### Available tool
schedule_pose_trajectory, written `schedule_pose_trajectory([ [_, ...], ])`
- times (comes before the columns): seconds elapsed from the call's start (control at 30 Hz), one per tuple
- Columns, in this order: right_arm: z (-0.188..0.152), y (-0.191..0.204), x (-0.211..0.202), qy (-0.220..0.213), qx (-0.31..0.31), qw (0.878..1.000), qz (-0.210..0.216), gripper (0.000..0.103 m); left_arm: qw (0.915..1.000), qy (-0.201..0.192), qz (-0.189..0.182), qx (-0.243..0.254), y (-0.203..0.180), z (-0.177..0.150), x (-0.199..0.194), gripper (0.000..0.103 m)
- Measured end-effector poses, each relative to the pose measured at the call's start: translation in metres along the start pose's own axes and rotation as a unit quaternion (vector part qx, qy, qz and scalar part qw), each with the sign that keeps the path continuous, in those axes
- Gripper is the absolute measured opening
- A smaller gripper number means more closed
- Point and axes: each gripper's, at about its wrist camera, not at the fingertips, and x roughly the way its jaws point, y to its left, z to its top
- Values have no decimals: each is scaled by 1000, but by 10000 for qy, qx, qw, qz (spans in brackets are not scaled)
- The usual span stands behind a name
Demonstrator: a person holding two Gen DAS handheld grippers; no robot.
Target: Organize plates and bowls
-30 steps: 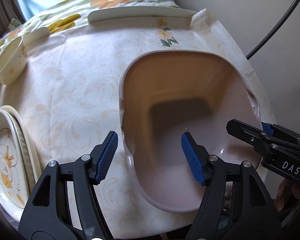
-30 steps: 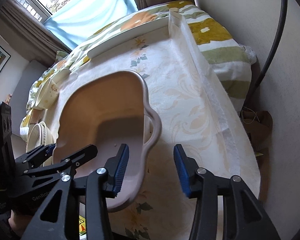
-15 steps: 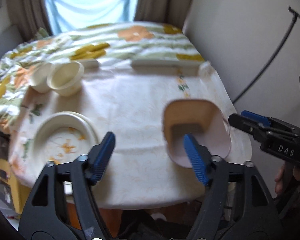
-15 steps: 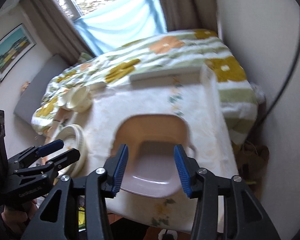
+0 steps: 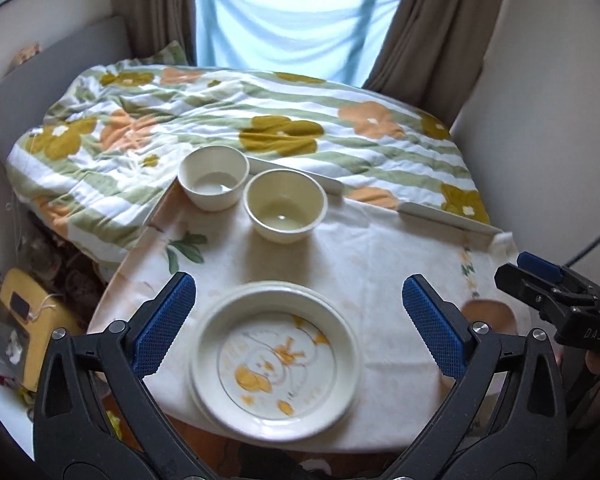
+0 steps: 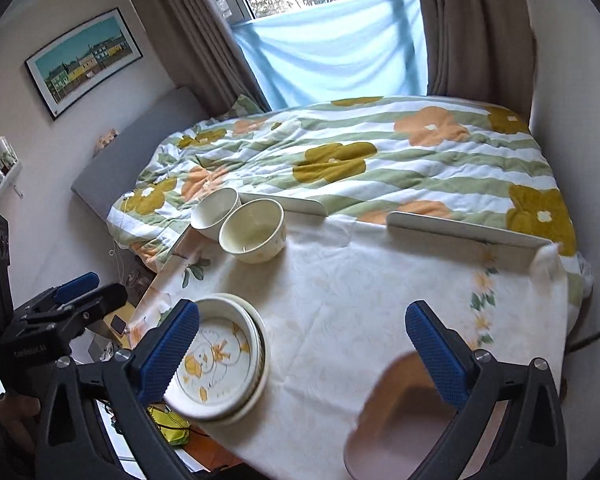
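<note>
Both claws hang above the counter (image 5: 380, 248), which wears a pale flowered cloth, and neither has hold of anything. The left claw (image 5: 298, 330) is spreading its jaws wide, with only air between the blue pads; straight below it lies a stack of cream plates (image 5: 274, 362), the top one printed with an orange duck. The right claw (image 6: 302, 350) is opening as well, nothing in its grip, and under its right finger sits the pinkish tub (image 6: 400, 420) at the near edge of the counter, apart from the plates. Two cream bowls (image 5: 250, 194) stand upright, touching each other, at the far left corner. Behind the counter lies a bed (image 6: 380, 160) under a striped flowered quilt, and past it a window with brown curtains.
</note>
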Motion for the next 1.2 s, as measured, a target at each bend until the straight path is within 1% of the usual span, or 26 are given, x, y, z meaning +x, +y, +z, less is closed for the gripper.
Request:
schedule_pose_trajectory([
  [0.2, 36, 14, 65, 376, 215, 9991, 1, 103, 9985, 433, -259, -196, 43, 36, 62, 102],
  [0.33, 56, 15, 112, 671, 439, 9968, -7, 103, 9943, 812, -580, -373, 69, 53, 117, 101],
  [0.37, 60, 14, 126, 765, 538, 9956, -5, 102, 9926, 940, -655, -412, 75, 56, 134, 96],
  [0.4, 62, 14, 139, 852, 637, 9943, 27, 100, 9908, 1064, -716, -436, 79, 59, 149, 88],
  [0.47, 64, 10, 165, 1065, 842, 9907, 101, 90, 9868, 1321, -819, -464, 84, 62, 179, 79],
  [0.5, 63, 9, 177, 1165, 930, 9888, 120, 82, 9849, 1430, -851, -470, 86, 63, 193, 75],
  [0.53, 63, 7, 187, 1250, 990, 9871, 129, 75, 9836, 1502, -878, -473, 86, 62, 203, 73],
  [0.57, 62, 7, 196, 1324, 1030, 9858, 116, 73, 9815, 1609, -921, -470, 86, 62, 216, 67],
  [0.6, 60, 7, 206, 1396, 1064, 9844, 94, 67, 9802, 1678, -944, -461, 88, 63, 225, 62],
  [0.63, 60, 8, 212, 1435, 1082, 9837, 87, 60, 9787, 1754, -972, -449, 88, 63, 234, 60],
  [0.7, 58, 8, 224, 1490, 1136, 9823, 70, 53, 9767, 1841, -1012, -431, 88, 62, 245, 52],
  [0.77, 58, 7, 230, 1529, 1172, 9813, 30, 48, 9757, 1888, -1029, -412, 89, 63, 252, 50],
  [0.83, 58, 6, 236, 1565, 1219, 9801, 31, 40, 9757, 1898, -1019, -405, 91, 65, 257, 49],
  [0.87, 57, 6, 239, 1579, 1222, 9799, 25, 36, 9757, 1899, -1019, -407, 92, 65, 259, 45],
  [0.9, 57, 5, 240, 1585, 1226, 9797, -7, 33, 9758, 1897, -1009, -406, 93, 66, 260, 34],
  [0.97, 57, 6, 244, 1582, 1237, 9796, -13, 30, 9752, 1913, -1030, -418, 94, 66, 263, 21],
  [1.03, 57, 7, 246, 1563, 1237, 9799, 108, 20, 9750, 1909, -1059, -400, 93, 67, 264, 17],
  [1.07, 57, 9, 247, 1563, 1215, 9801, 123, 17, 9764, 1894, -990, -319, 90, 68, 264, 17],
  [1.2, 58, 12, 248, 1562, 1161, 9809, 73, 16, 9781, 1870, -895, -206, 86, 69, 262, 17],
])
